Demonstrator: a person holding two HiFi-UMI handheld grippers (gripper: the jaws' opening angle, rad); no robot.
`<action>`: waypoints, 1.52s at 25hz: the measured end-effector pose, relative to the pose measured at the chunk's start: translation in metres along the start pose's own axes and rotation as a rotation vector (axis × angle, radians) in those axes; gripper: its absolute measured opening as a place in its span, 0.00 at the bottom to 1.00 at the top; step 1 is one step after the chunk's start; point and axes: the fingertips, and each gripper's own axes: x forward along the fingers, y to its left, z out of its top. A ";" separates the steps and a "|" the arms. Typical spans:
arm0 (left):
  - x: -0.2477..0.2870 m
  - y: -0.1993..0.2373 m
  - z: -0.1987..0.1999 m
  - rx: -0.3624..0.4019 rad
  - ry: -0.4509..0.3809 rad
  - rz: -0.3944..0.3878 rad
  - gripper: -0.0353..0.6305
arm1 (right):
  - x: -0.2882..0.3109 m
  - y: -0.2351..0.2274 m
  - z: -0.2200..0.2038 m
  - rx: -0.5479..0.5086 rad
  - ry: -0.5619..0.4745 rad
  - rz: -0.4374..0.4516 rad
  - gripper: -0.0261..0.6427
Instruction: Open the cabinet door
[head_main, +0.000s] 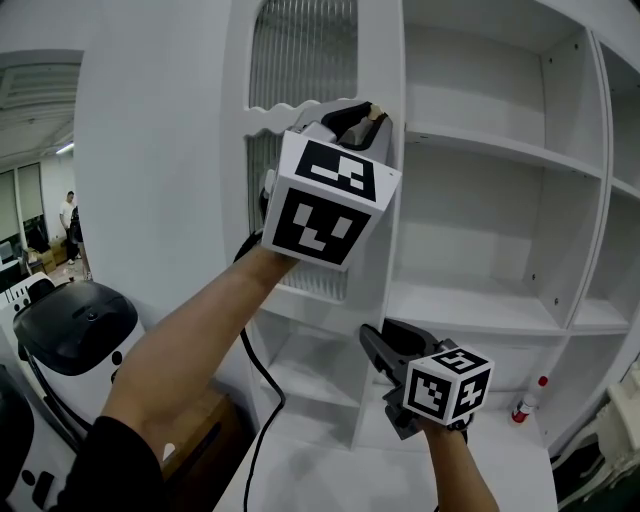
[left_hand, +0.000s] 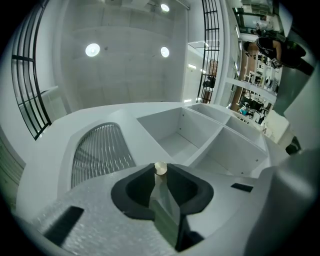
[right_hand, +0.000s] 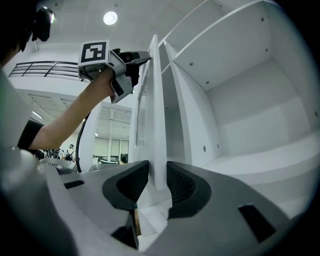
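Observation:
The white cabinet door with its ribbed glass panel stands partly open in front of the shelves. My left gripper is up at the door's free edge, shut on the small brass knob, which sits between the dark pads. Lower down, my right gripper straddles the same door edge. Its pads lie against both faces of the door with no gap showing. The right gripper view also catches the left gripper high on the door.
Open white shelves fill the cabinet to the right. A red-capped bottle stands on the bottom shelf. A black cable hangs under my left arm. A black and white machine sits at the left, with a person far behind it.

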 end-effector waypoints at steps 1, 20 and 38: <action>0.000 0.000 0.000 -0.001 0.000 -0.003 0.18 | 0.000 0.000 0.000 -0.001 0.002 0.002 0.21; -0.052 0.006 -0.051 -0.106 0.082 0.094 0.18 | -0.002 0.003 0.000 -0.009 0.011 -0.008 0.21; -0.152 -0.026 -0.140 -0.251 0.332 0.161 0.18 | -0.013 0.024 0.001 -0.029 -0.001 -0.015 0.19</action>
